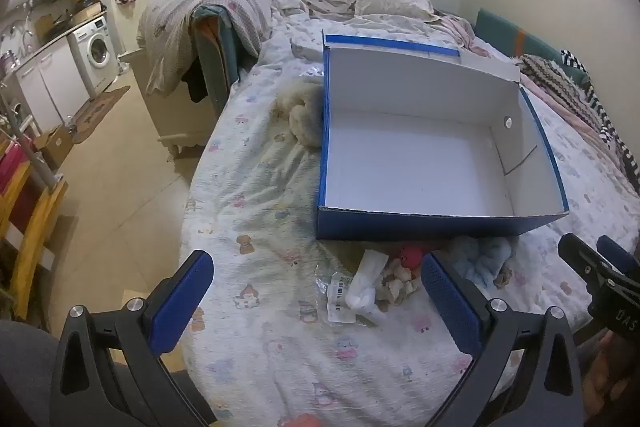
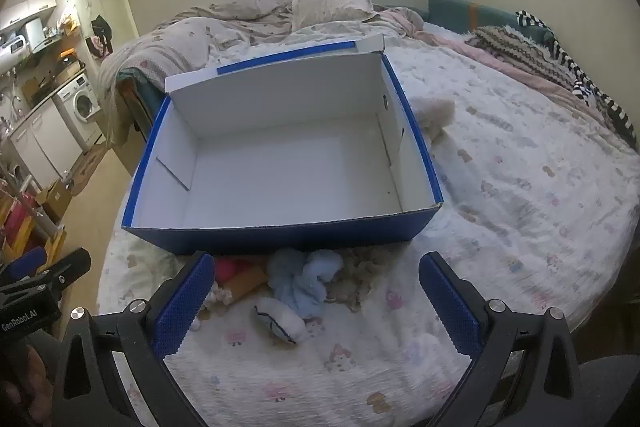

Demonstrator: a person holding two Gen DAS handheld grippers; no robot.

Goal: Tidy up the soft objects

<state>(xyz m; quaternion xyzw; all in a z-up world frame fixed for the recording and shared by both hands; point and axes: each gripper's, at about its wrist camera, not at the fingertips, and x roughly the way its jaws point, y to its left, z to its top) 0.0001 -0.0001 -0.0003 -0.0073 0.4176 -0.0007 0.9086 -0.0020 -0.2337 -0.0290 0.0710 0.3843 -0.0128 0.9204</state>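
A heap of soft toys (image 2: 308, 283) was seen on the bed (image 2: 520, 187), just before an open blue box (image 2: 280, 235), ahead of and between the spread fingers of the right gripper (image 2: 316, 303), which held nothing. The left gripper (image 1: 316, 303) was likewise held wide and empty over the same heap. A cream plush (image 1: 304, 115) beside the box was partly hidden by its wall.
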